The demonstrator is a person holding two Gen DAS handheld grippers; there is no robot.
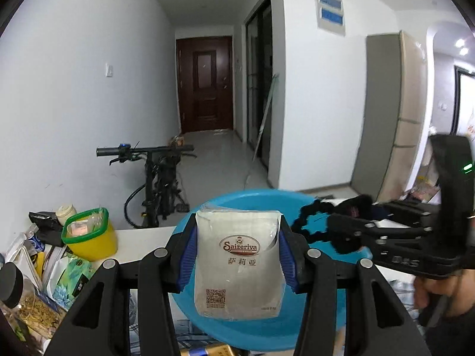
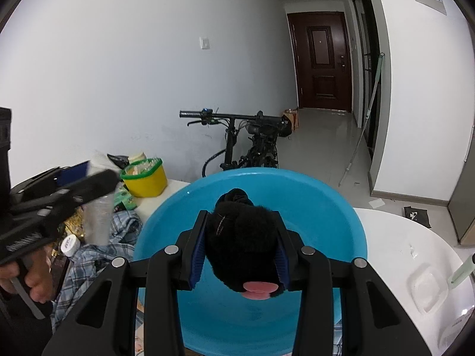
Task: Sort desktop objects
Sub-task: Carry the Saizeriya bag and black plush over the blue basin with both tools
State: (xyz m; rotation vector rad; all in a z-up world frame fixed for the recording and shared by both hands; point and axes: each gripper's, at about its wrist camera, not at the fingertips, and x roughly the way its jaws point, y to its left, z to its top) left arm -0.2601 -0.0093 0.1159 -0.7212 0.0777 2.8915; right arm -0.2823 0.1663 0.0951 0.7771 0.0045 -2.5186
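Observation:
My left gripper (image 1: 237,255) is shut on a white Saizeriya packet (image 1: 237,264), held upright above the blue plastic basin (image 1: 261,204). In the right wrist view my right gripper (image 2: 240,255) is shut on a black furry toy (image 2: 242,237) with a pink tongue, hanging over the inside of the blue basin (image 2: 326,207). The right gripper (image 1: 311,225) with the black toy (image 1: 356,204) also shows at the right of the left wrist view. The left gripper's body (image 2: 56,195) appears blurred at the left of the right wrist view, its packet hard to make out.
A yellow tub with a green rim (image 1: 89,234) (image 2: 145,178) stands on the white table (image 2: 400,237) at the left, among bags, a jar and a checked cloth (image 2: 118,237). A clear plastic lid (image 2: 427,290) lies at the right. A bicycle (image 2: 246,145) stands beyond the table.

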